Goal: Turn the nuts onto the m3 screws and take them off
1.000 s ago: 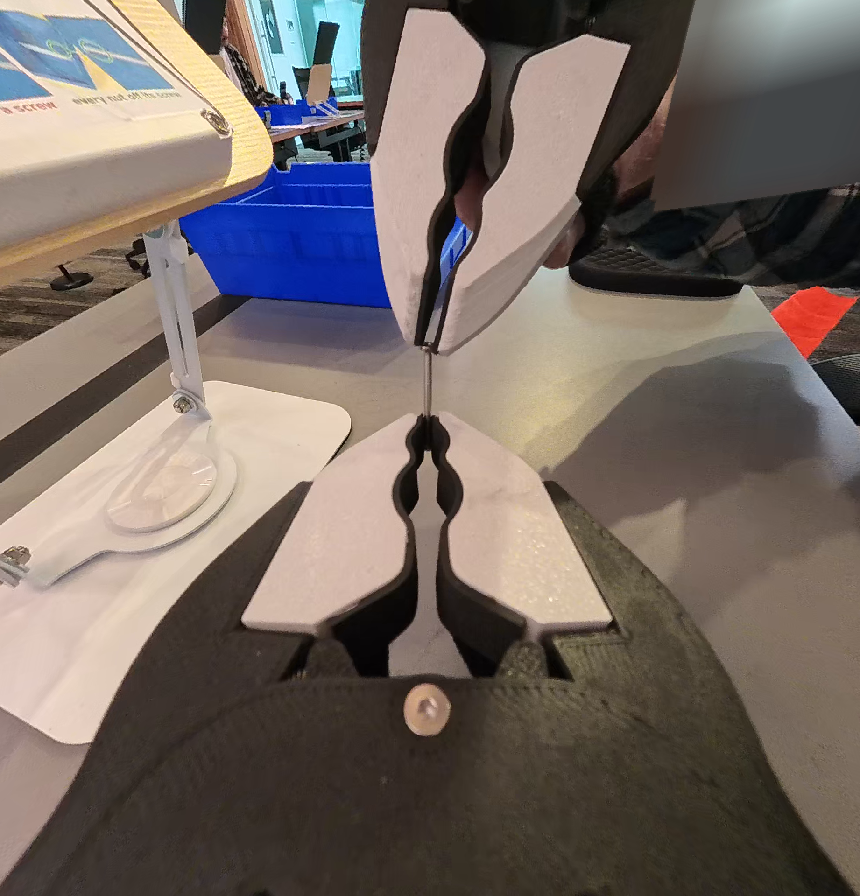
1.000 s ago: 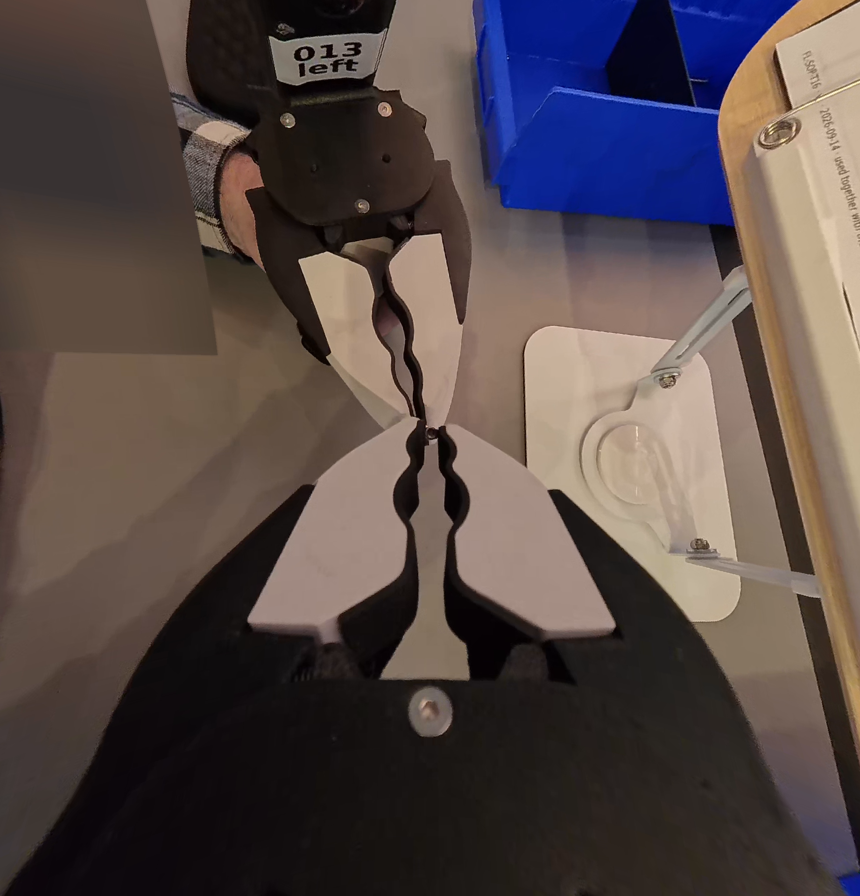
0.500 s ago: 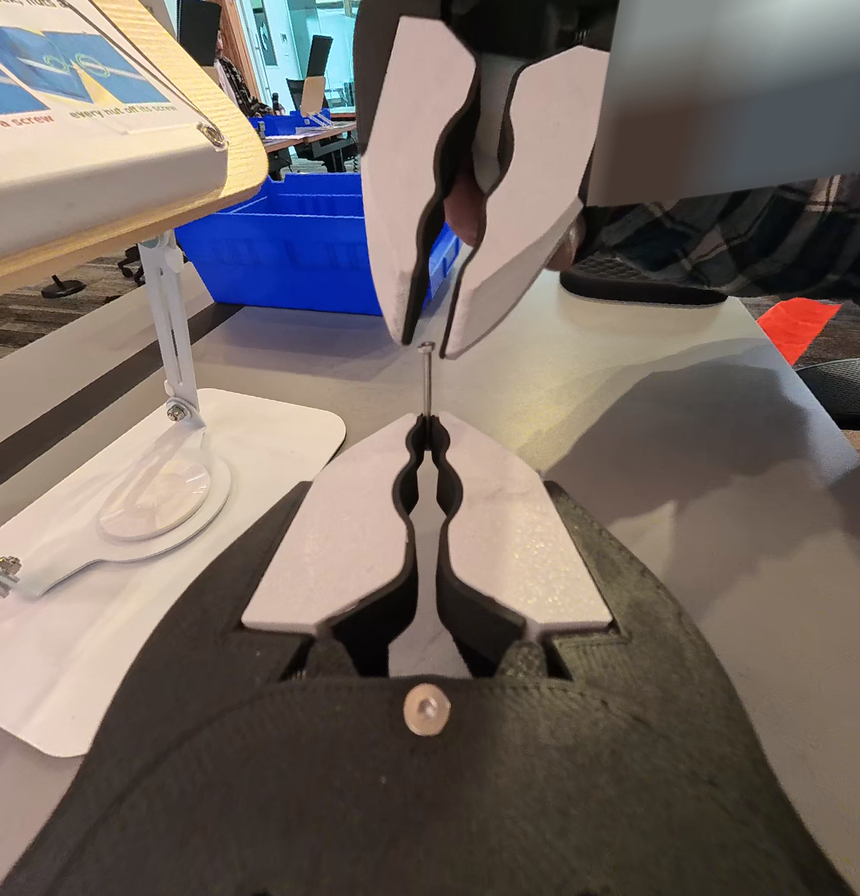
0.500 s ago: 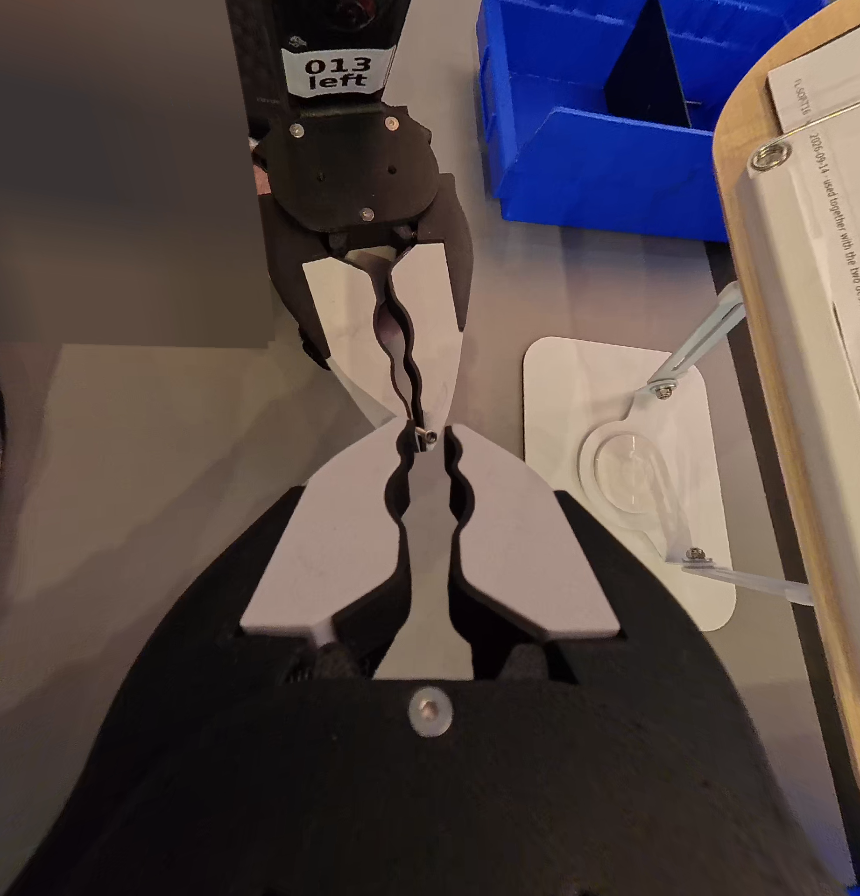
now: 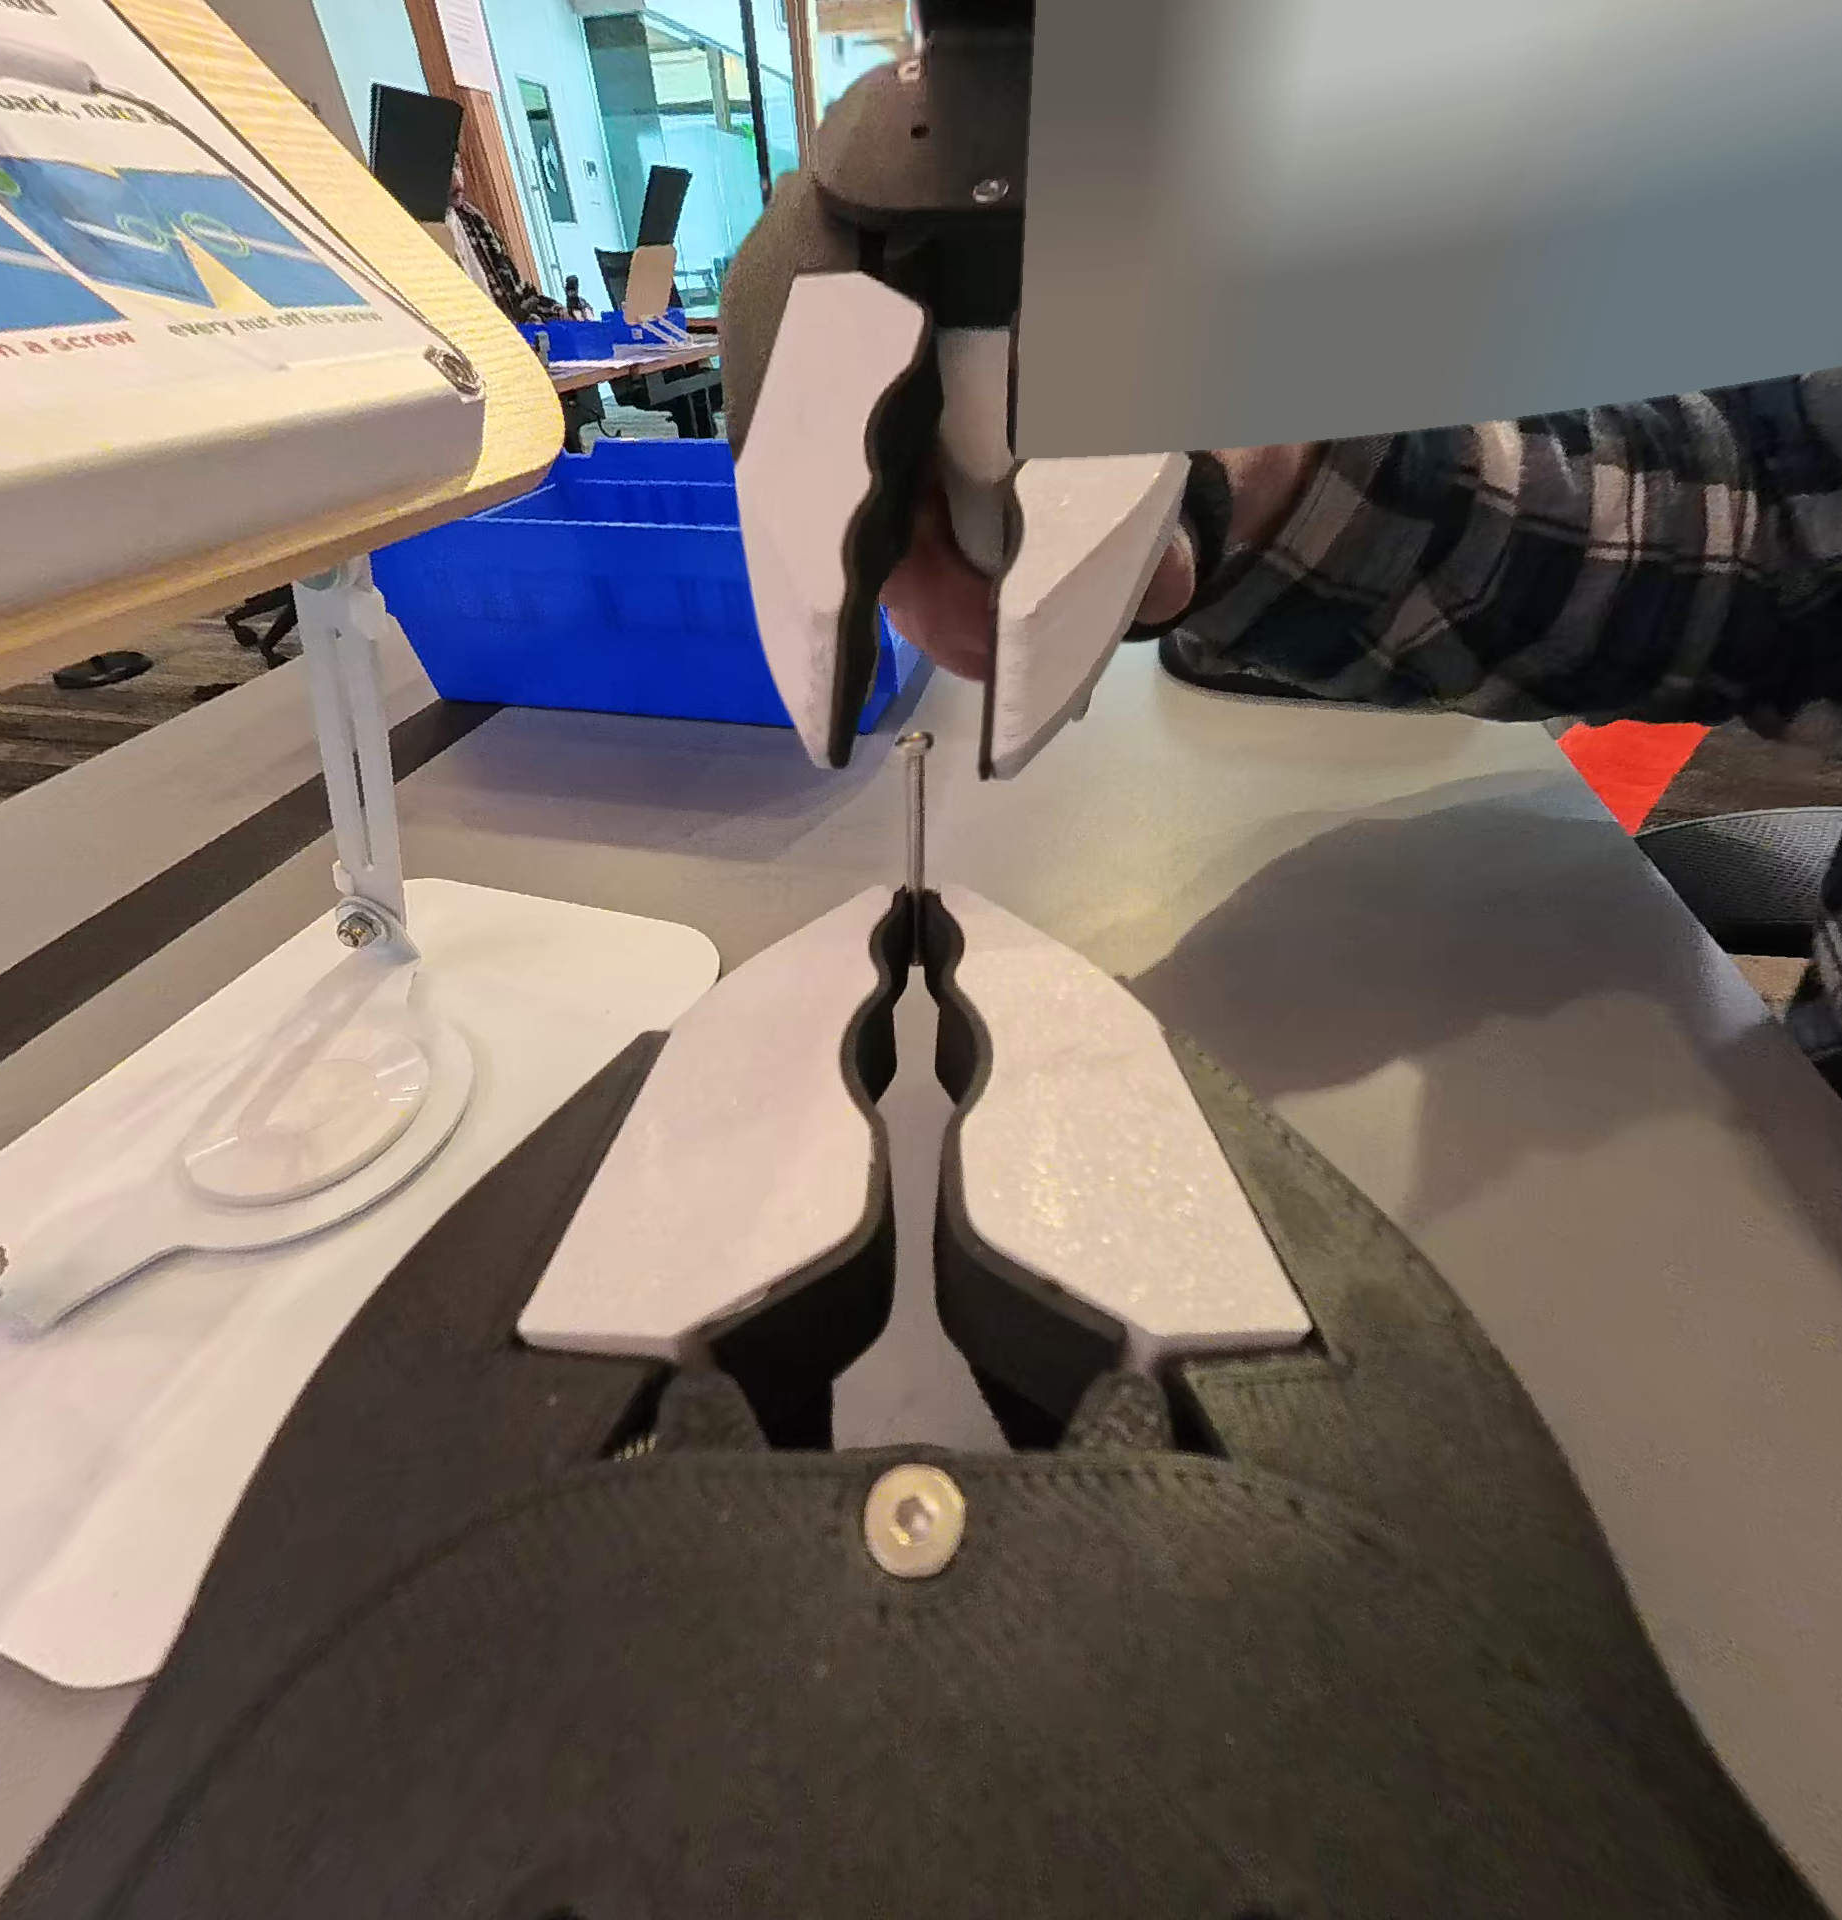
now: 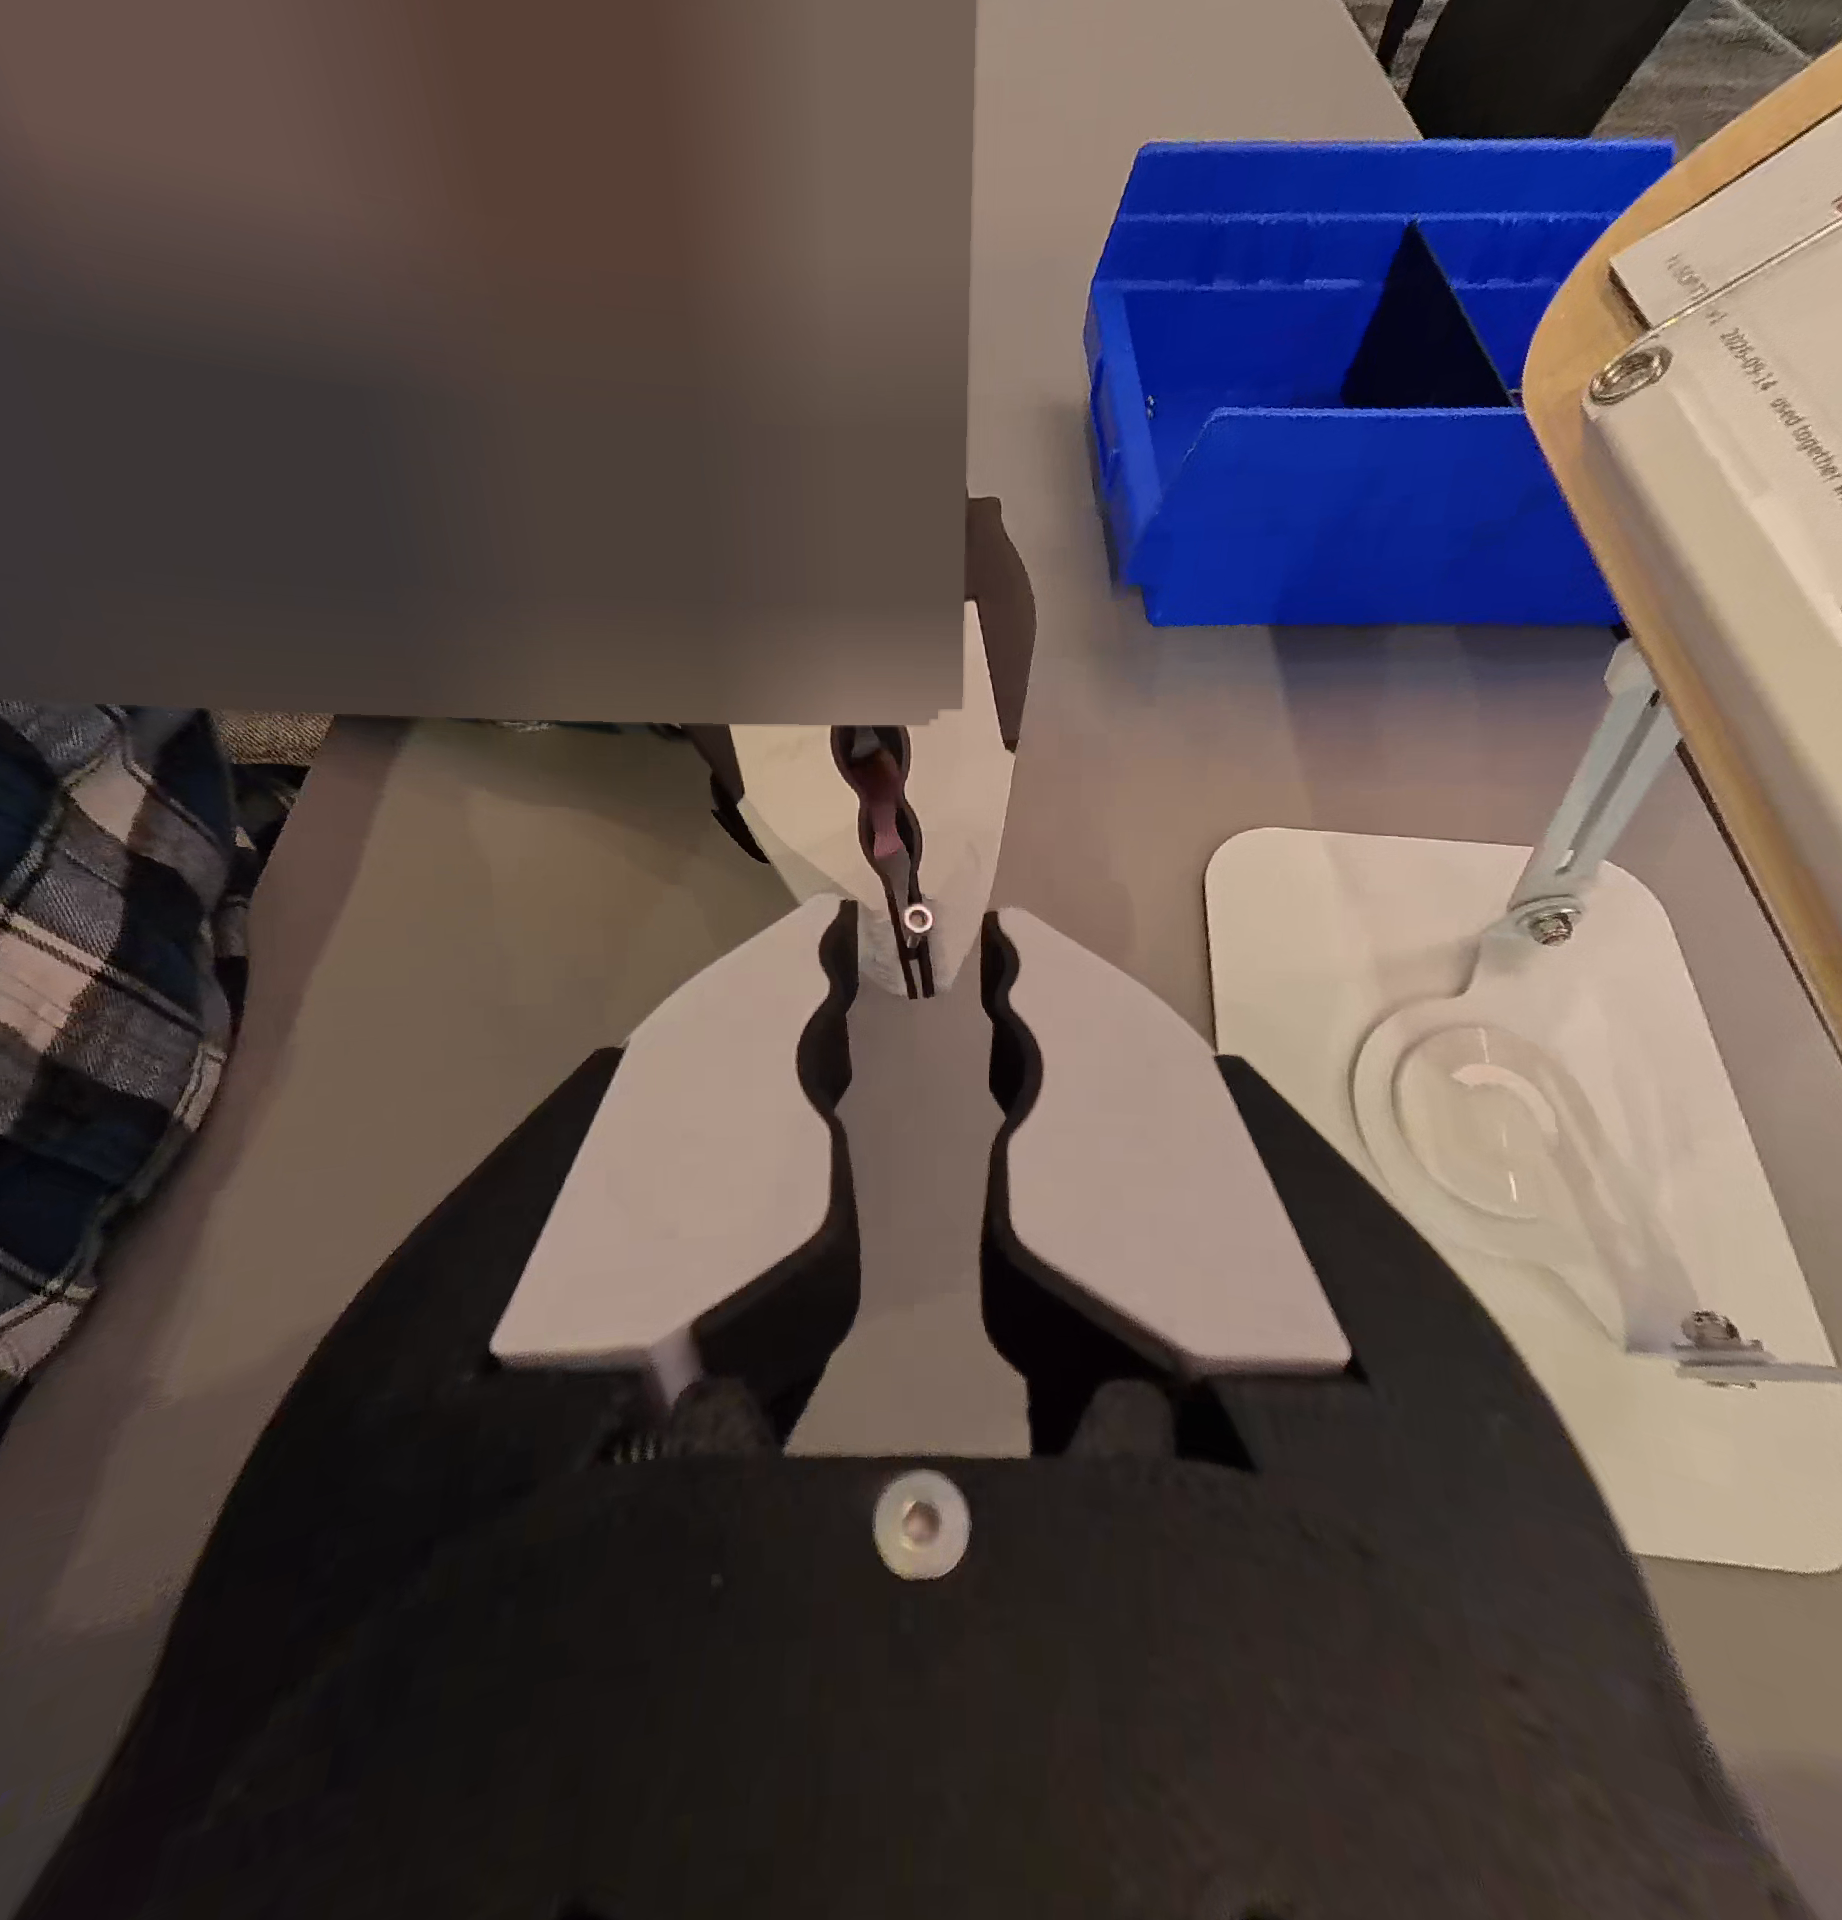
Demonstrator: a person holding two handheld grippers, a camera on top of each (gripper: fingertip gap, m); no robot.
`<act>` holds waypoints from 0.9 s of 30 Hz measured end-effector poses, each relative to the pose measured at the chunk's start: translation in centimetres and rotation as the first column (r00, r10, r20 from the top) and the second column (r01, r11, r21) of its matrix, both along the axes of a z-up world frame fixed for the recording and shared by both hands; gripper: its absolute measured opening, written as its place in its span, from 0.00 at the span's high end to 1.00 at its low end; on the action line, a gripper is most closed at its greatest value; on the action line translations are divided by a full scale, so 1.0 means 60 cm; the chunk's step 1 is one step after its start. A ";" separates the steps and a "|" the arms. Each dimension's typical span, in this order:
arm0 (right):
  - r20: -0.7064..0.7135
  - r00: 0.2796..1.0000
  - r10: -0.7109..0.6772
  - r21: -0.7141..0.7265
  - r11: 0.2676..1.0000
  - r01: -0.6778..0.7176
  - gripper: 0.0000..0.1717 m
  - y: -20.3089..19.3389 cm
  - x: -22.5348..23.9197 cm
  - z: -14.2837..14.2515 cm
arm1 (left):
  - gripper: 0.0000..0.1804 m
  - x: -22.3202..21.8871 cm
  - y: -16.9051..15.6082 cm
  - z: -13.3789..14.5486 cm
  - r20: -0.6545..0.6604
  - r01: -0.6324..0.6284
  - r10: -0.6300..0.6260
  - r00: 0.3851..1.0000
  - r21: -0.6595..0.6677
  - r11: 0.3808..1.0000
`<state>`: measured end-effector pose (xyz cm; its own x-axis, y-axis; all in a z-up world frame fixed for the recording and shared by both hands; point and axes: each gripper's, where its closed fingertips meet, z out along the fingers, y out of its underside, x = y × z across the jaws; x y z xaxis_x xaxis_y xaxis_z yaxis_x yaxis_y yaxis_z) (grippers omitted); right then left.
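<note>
screw (image 5: 915,810) | left jaws still clamp its tip | right jaws now released, spread beside head

In the left wrist view we look low and nearly level along the left gripper (image 5: 915,914) across the grey table (image 5: 1312,935), toward the blue bin (image 5: 584,603); in the right wrist view we look steeply down along the right gripper (image 6: 917,935) from above; both sit close, facing each other, sharing the screw (image 5: 914,821), bin and white stand base (image 6: 1519,1247).
</note>
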<state>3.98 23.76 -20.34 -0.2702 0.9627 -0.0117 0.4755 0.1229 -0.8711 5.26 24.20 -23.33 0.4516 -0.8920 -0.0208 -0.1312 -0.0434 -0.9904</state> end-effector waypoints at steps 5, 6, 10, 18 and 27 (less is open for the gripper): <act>-0.027 0.999 0.019 -0.037 0.999 -0.020 0.91 -0.004 -0.002 0.000 | 0.99 0.001 -0.002 0.003 0.012 0.006 -0.006 1.000 0.002 1.000; -0.032 0.999 0.025 -0.045 0.999 -0.026 0.92 -0.005 -0.003 0.001 | 0.99 0.001 -0.002 0.003 0.012 0.006 -0.006 1.000 0.001 1.000; -0.035 0.999 0.025 -0.044 0.999 -0.027 0.96 -0.006 -0.005 -0.001 | 0.99 0.001 -0.002 0.004 0.014 0.008 -0.008 1.000 0.000 1.000; -0.054 0.998 0.025 0.031 0.999 -0.023 0.97 -0.008 -0.006 0.002 | 0.99 0.002 -0.004 0.006 0.030 0.019 -0.019 0.999 -0.012 1.000; -0.072 0.997 0.024 0.188 0.982 -0.010 0.97 -0.005 -0.007 0.007 | 0.99 0.002 -0.004 0.012 0.085 0.031 -0.027 0.996 -0.051 0.998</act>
